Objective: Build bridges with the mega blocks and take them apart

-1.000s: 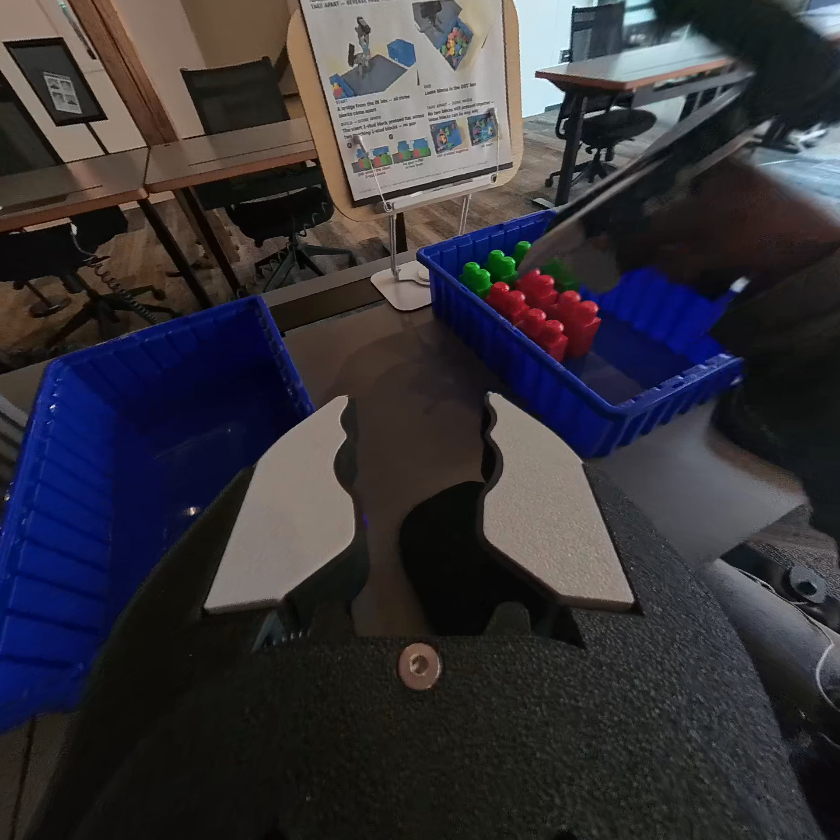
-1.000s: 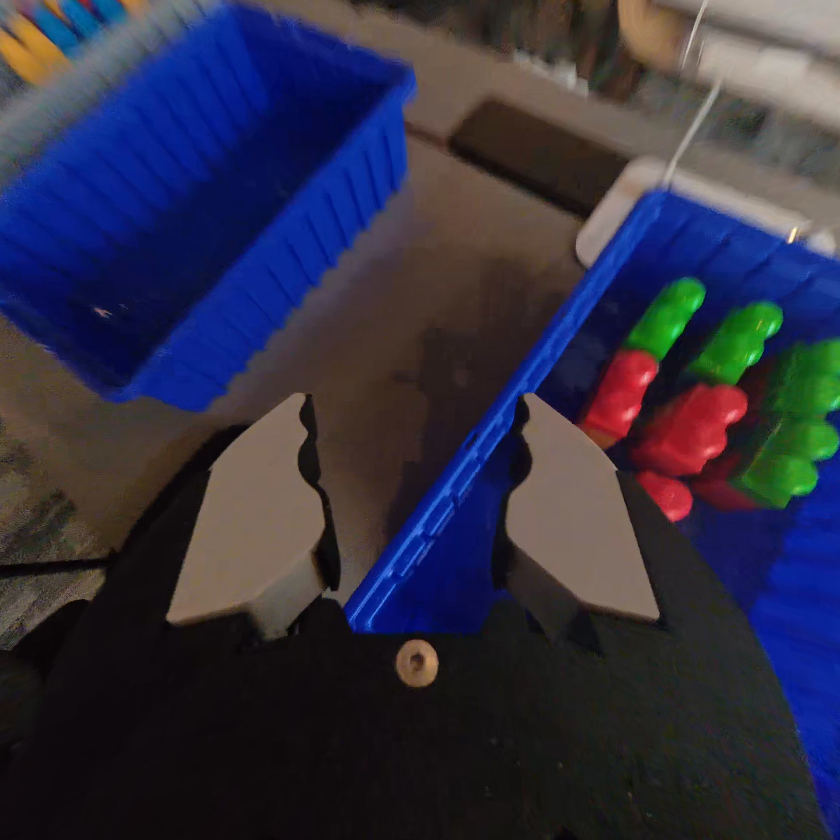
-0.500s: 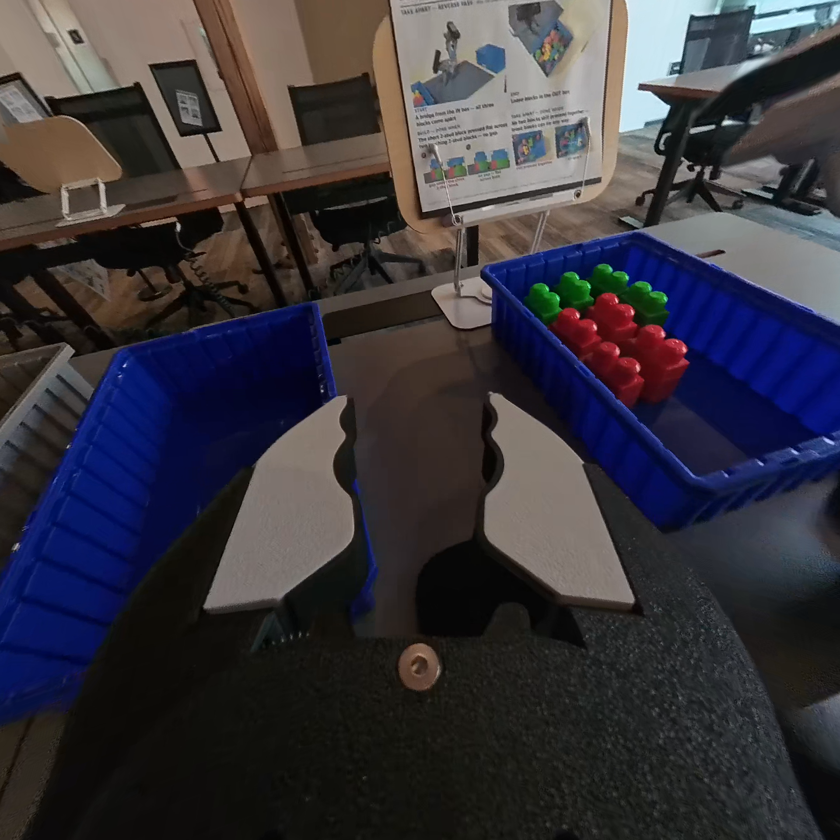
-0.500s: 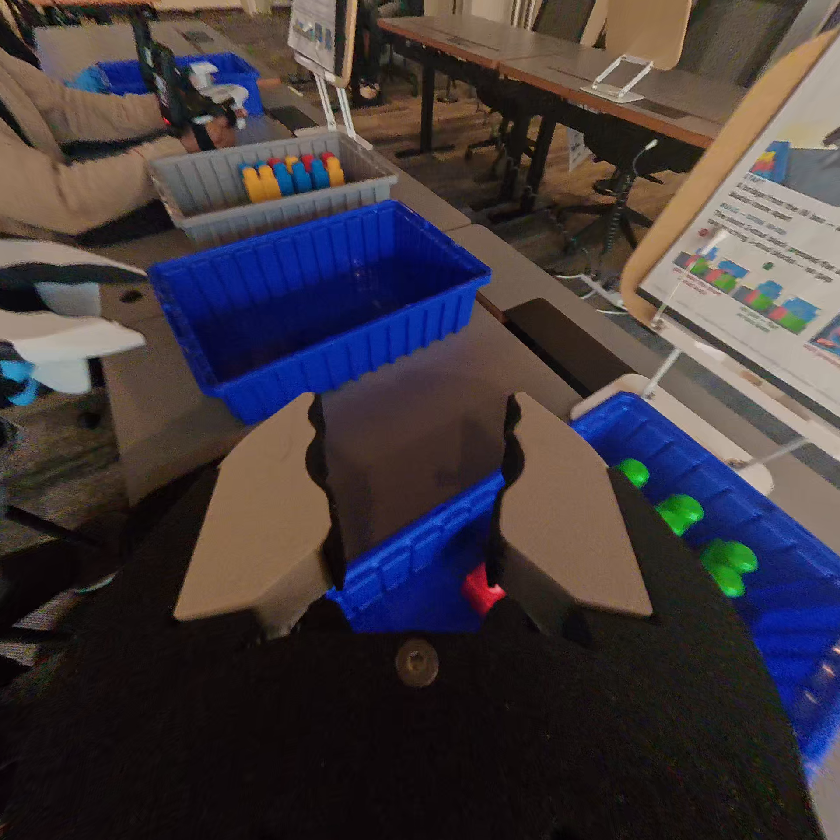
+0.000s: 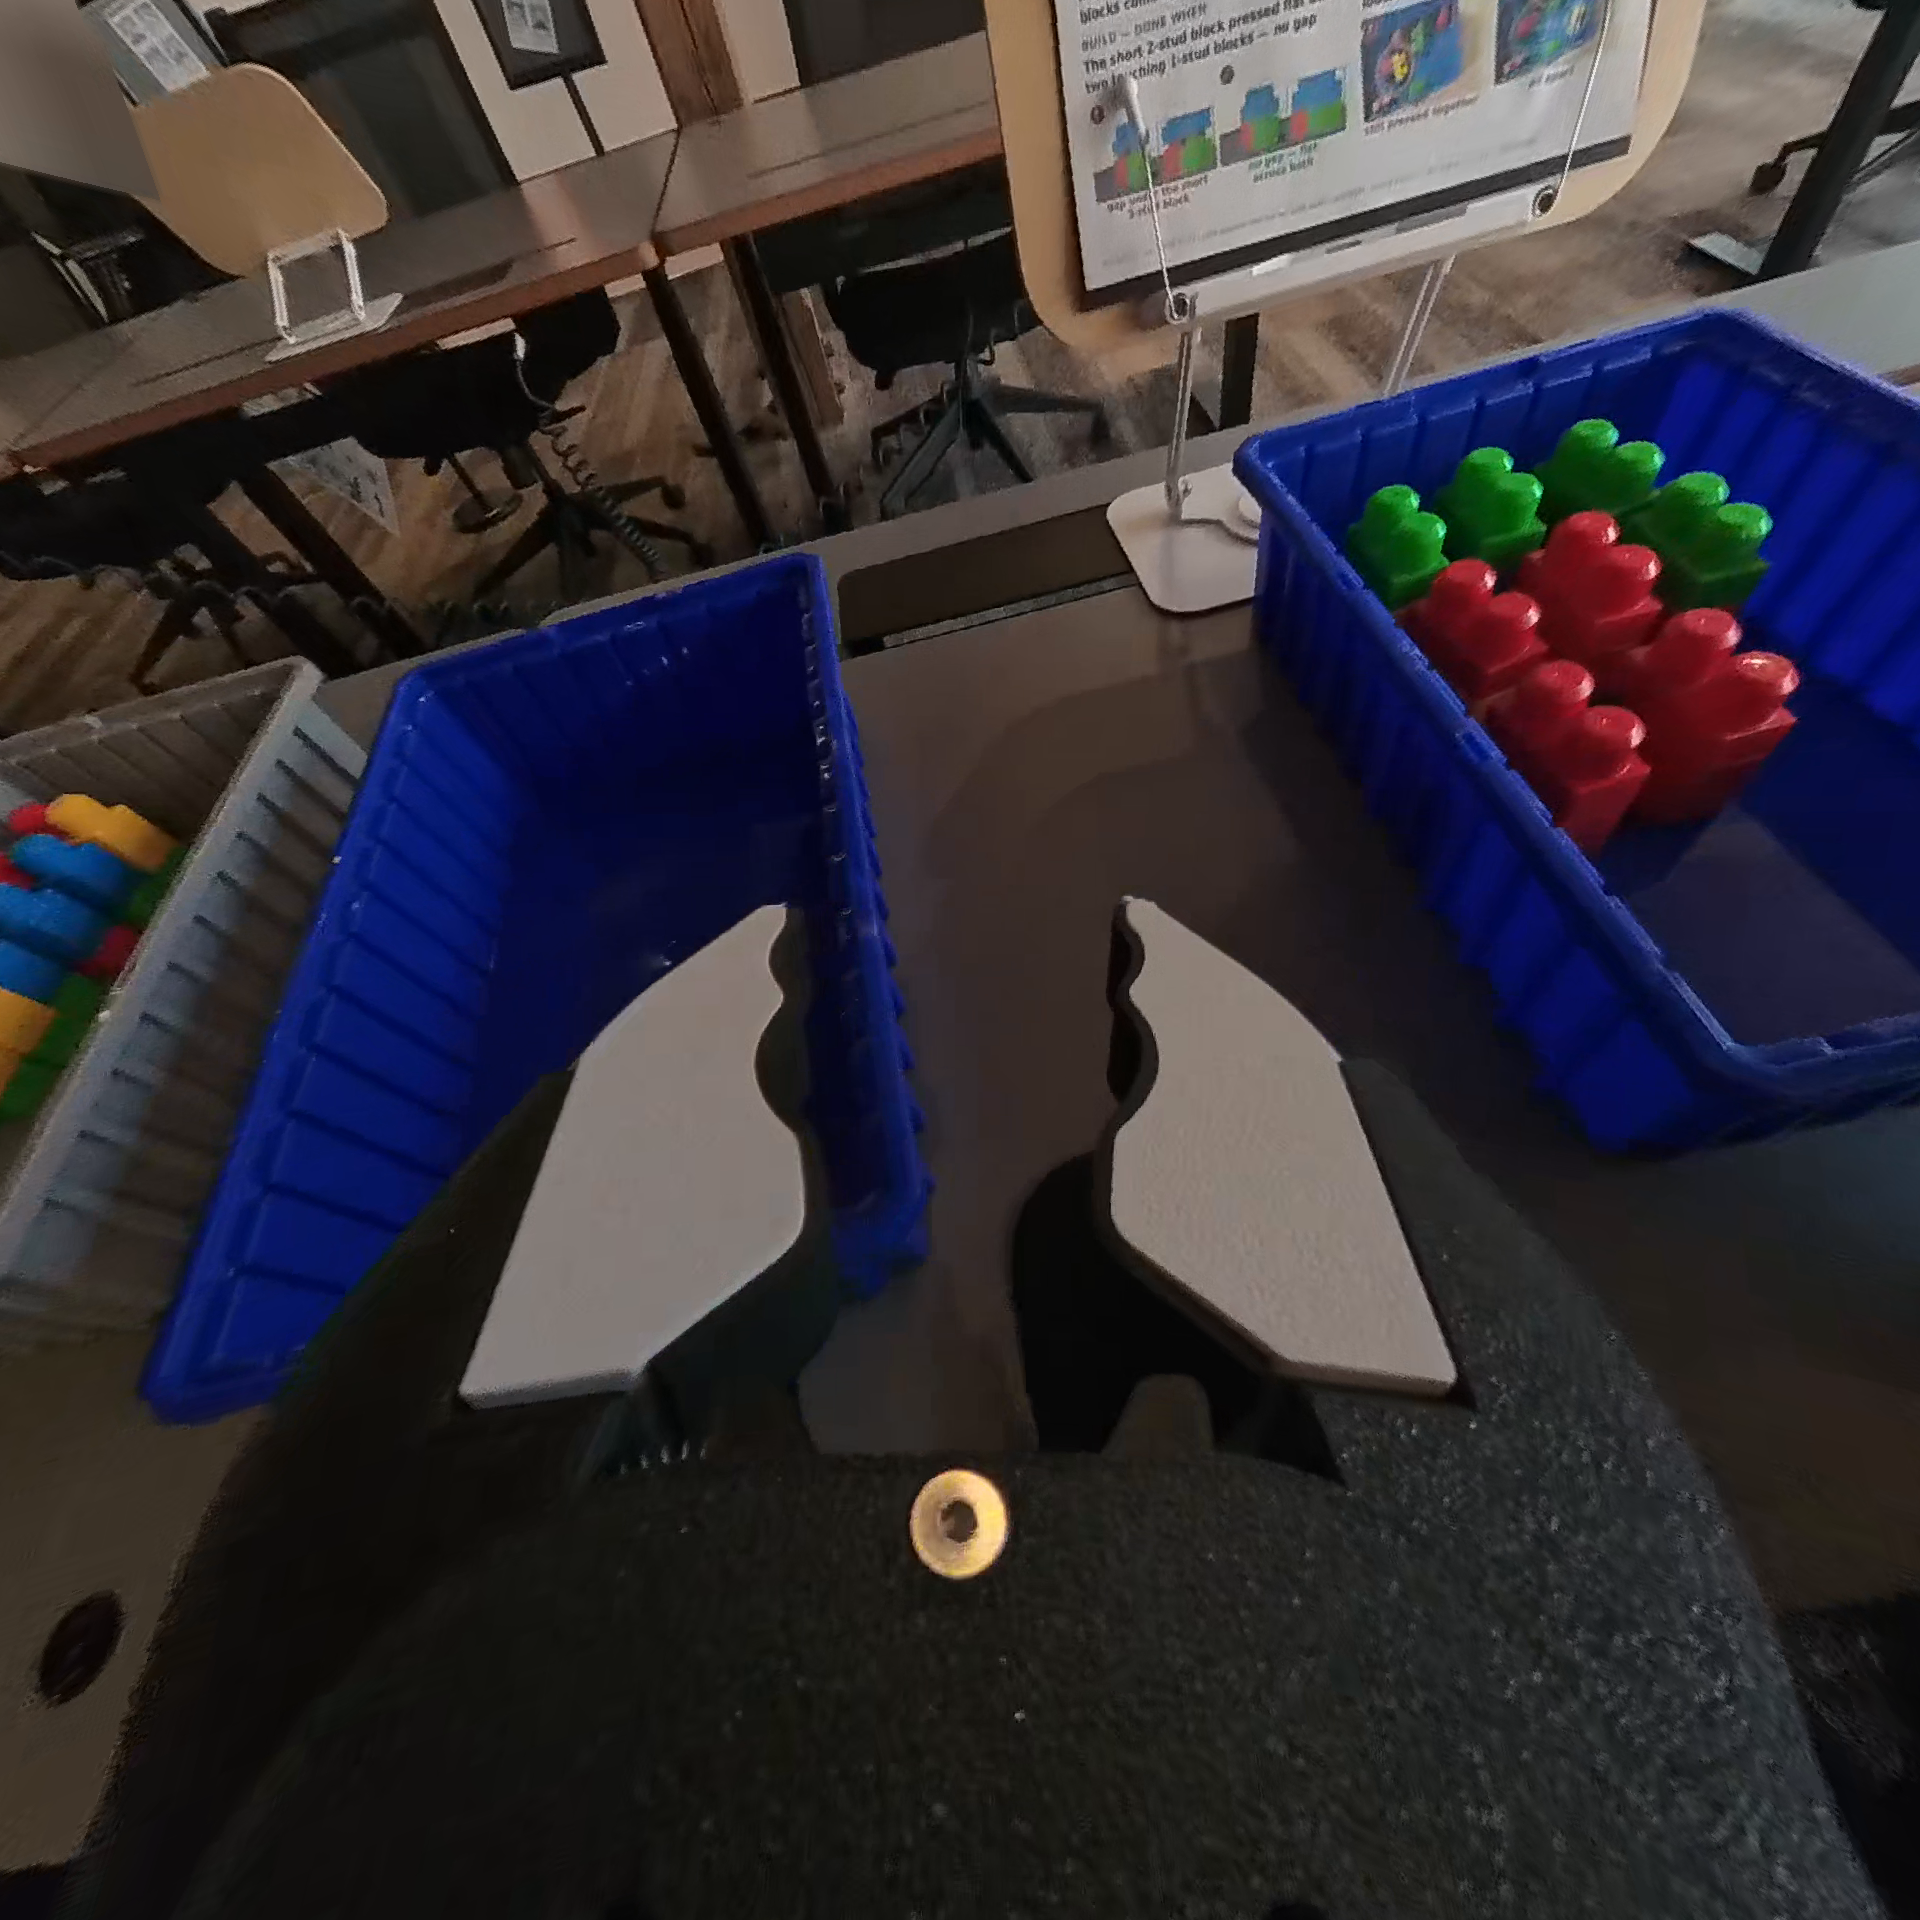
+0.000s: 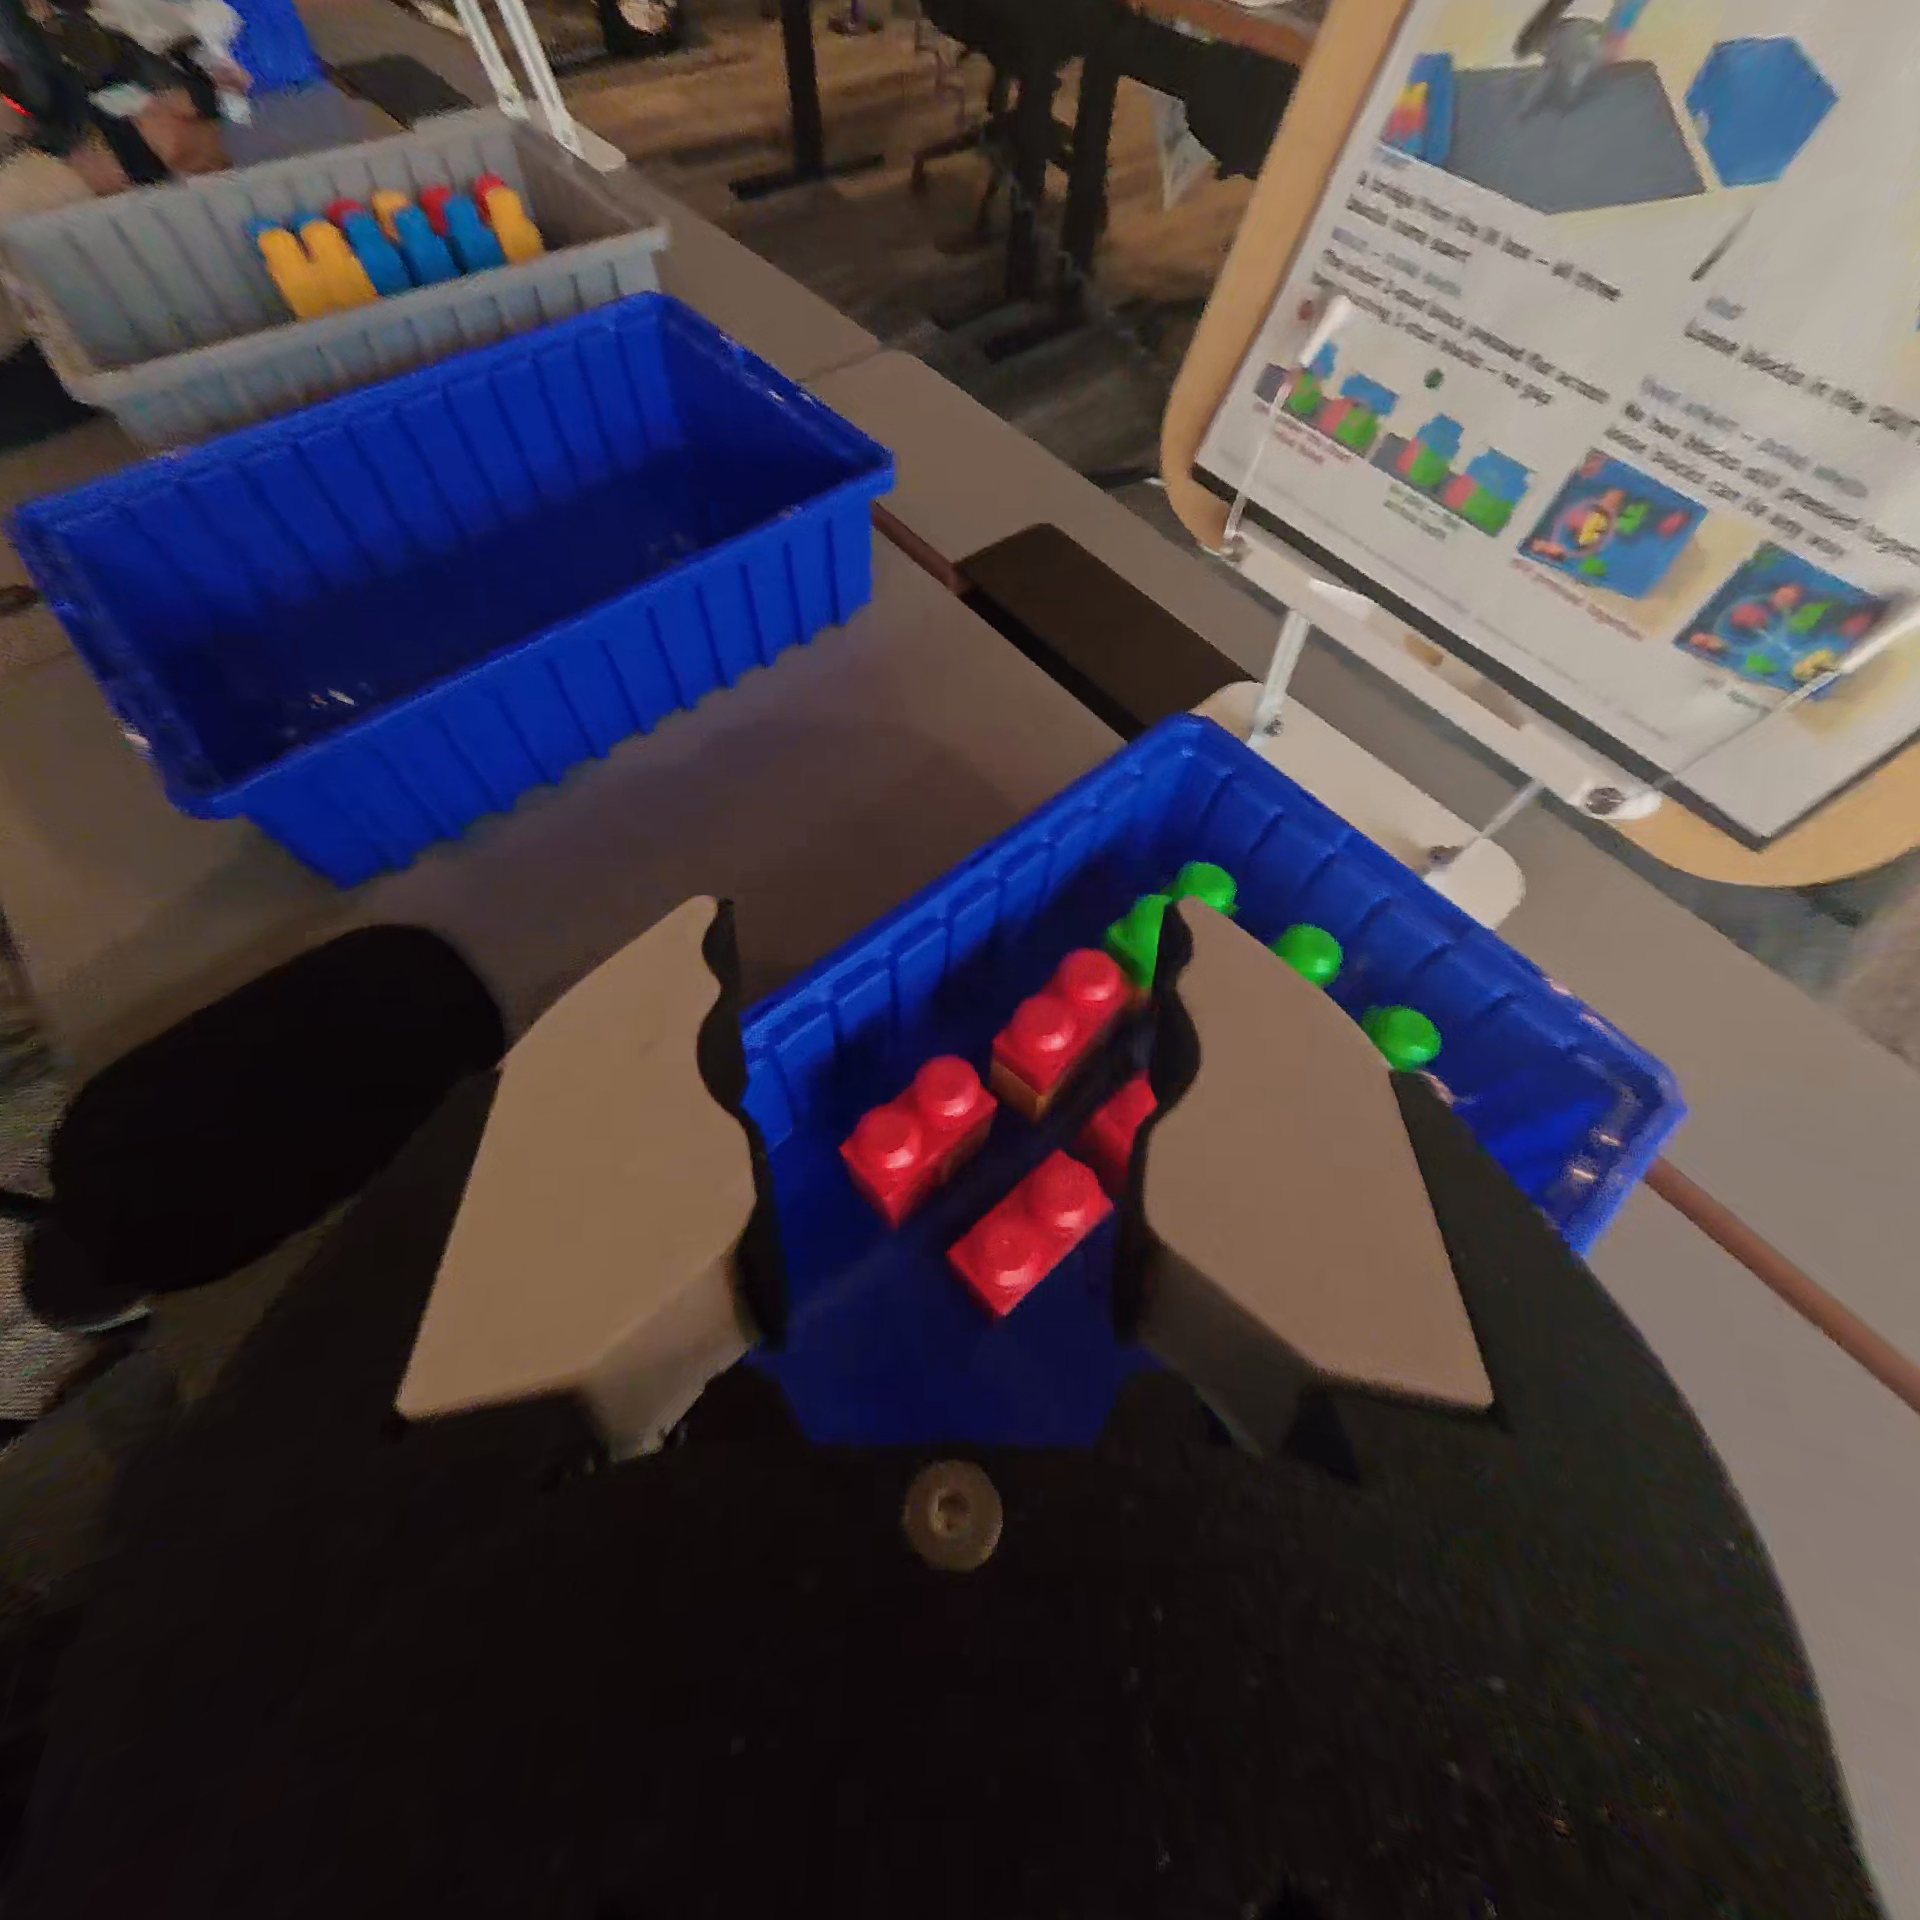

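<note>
here your left gripper (image 5: 951, 914) hangs with fingers spread and nothing between them, over the strip of bare table (image 5: 1091, 790) that separates the two blue bins. its left finger (image 5: 665, 1143) overlaps the right wall of the left bin (image 5: 831, 790); its right finger stands well apart from the right bin (image 5: 1538, 935), so open room lies to that side. your right gripper (image 6: 951, 914) is also spread and holds nothing, poised above the near left corner of the right bin (image 6: 894, 977), with the rim passing under the gap.

the table is dark grey and smooth. beyond its far edge stand desks and office chairs on a wood floor. a card on a stand (image 5: 1340, 125) rises just behind the right bin.

the left bin holds no blocks. the right bin holds the red blocks (image 6: 920, 1132) in rows nearest you and the green blocks (image 5: 1486, 499) behind them toward the far wall; the near half of its floor is bare. a grey bin (image 6: 343, 343) beside the left bin holds yellow, blue and red blocks.
</note>
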